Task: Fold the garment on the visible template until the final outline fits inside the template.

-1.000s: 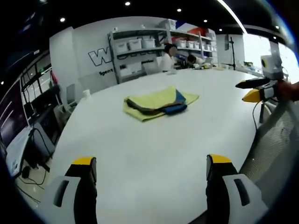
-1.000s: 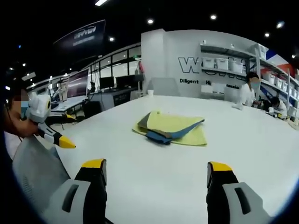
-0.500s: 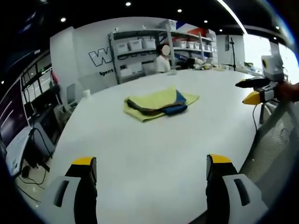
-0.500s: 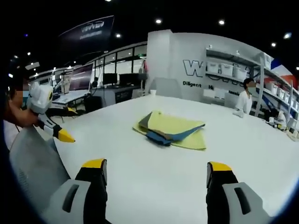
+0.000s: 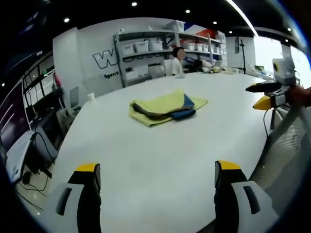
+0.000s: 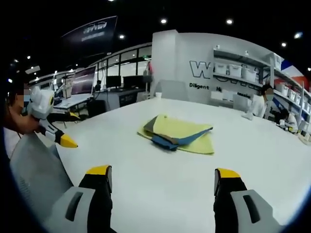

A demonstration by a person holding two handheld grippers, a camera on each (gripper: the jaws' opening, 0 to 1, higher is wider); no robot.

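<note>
The left claw (image 5: 155,174) is wide open, with its two yellow-tipped jaws far apart and nothing between them. It hangs over the near edge of the big white tabletop (image 5: 160,145). The right claw (image 6: 158,177) is wide open too and holds nothing, and it also hangs over the near edge of the tabletop (image 6: 184,179).

The garment (image 5: 165,108) lies folded on the tabletop, well ahead of the left claw and a little between its jaws. It is a small flat pile, mostly yellow with grey and blue parts showing at one side. In the right gripper view the garment (image 6: 179,133) sits well ahead of the right claw, about in the middle between its jaws. No claw touches it.

The right claw (image 5: 267,94) comes into the left gripper view from the right side, far from the garment. The left claw (image 6: 60,138) comes into the right gripper view from the left, held by a hand (image 6: 19,121).

Far behind the tabletop stand shelves (image 5: 155,48) with white boxes.
</note>
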